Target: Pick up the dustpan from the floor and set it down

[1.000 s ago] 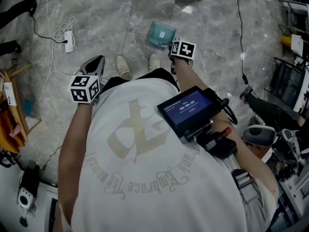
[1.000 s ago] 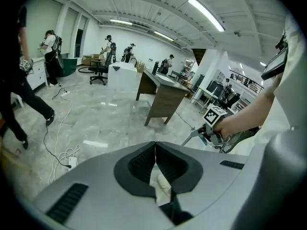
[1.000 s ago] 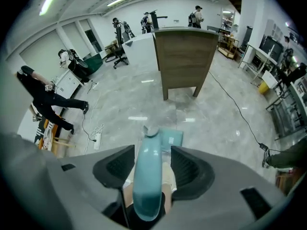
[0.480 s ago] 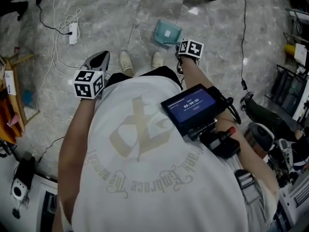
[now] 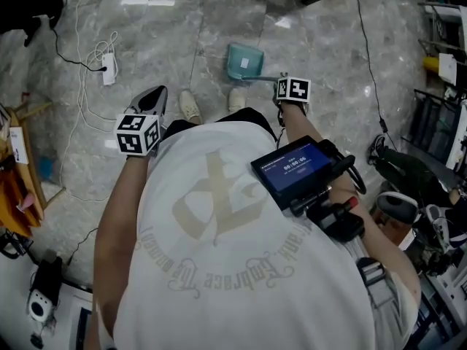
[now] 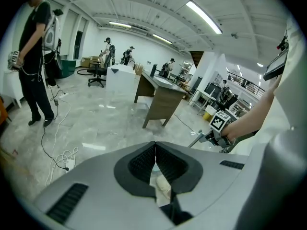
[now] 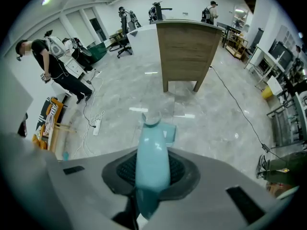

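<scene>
A teal dustpan [image 5: 244, 60] lies on the grey marble floor just ahead of the person's shoes [image 5: 188, 104]. Its handle [image 5: 268, 79] runs right to my right gripper [image 5: 284, 84], which points steeply down under its marker cube. In the right gripper view the teal handle [image 7: 152, 159] fills the gap between the closing jaws of the right gripper [image 7: 152, 169], and the dark pads touch both its sides. The pan's scoop [image 7: 165, 132] shows beyond. My left gripper [image 5: 149, 97] hangs at the left, shut and empty. In its own view the left gripper [image 6: 155, 163] has its pads meeting.
A wooden desk [image 7: 184, 47] stands beyond the dustpan. White cables and a power strip [image 5: 103, 60] lie on the floor at the left. A person [image 7: 57, 61] stands further left. Racks and gear [image 5: 438, 122] crowd the right side.
My right gripper has shifted sideways onto the dustpan's handle. The left gripper has stayed where it was.
</scene>
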Available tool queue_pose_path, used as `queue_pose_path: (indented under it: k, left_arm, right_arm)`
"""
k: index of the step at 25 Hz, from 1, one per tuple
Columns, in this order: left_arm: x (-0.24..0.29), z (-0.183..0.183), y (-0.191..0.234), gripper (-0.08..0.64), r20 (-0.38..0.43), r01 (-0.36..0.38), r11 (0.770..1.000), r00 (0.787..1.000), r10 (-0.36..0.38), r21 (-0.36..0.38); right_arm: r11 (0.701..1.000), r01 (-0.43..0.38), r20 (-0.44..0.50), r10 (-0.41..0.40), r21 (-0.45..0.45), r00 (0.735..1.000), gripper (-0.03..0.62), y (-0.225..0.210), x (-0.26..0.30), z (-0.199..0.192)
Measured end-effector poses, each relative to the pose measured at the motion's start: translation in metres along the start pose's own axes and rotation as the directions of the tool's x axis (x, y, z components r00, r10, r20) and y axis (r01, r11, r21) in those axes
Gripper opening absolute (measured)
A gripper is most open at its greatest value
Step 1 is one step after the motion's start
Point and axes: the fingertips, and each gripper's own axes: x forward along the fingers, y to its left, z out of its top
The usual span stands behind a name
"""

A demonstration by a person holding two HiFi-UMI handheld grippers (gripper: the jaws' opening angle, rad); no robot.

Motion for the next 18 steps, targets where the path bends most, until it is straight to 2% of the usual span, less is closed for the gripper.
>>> queue_pose_path:
  k: [4,9,13,18]
  left_arm:
    - [0.012,0.004,0.002,0.014,-0.001,0.029,0.999,1.0,-0.029,0.016]
    - [0.016,0.008,-0.013,0.014,0.001,0.059,0.997,0.998,-0.059,0.04]
    - [0.016,0.013,-0.026,0.014,0.0,0.086,0.995,0.996,-0.086,0.059]
    - [0.022,0.019,-0.022,0.014,-0.006,0.105,0.992,0.995,-0.104,0.068]
  right_arm:
    - [0.999,-0.013,-0.004,0.013,-0.031,1.0,0.077,0.005,-0.002,-0.003]
    - [0.992,-0.025,0.016,0.027,-0.12,0.999,0.077,0.012,-0.022,-0.008]
    - [0.982,-0.028,0.053,0.039,-0.186,0.998,0.077,0.013,-0.048,-0.007]
    - [0.958,-0.035,0.073,0.058,-0.284,0.996,0.077,0.028,-0.063,0.008]
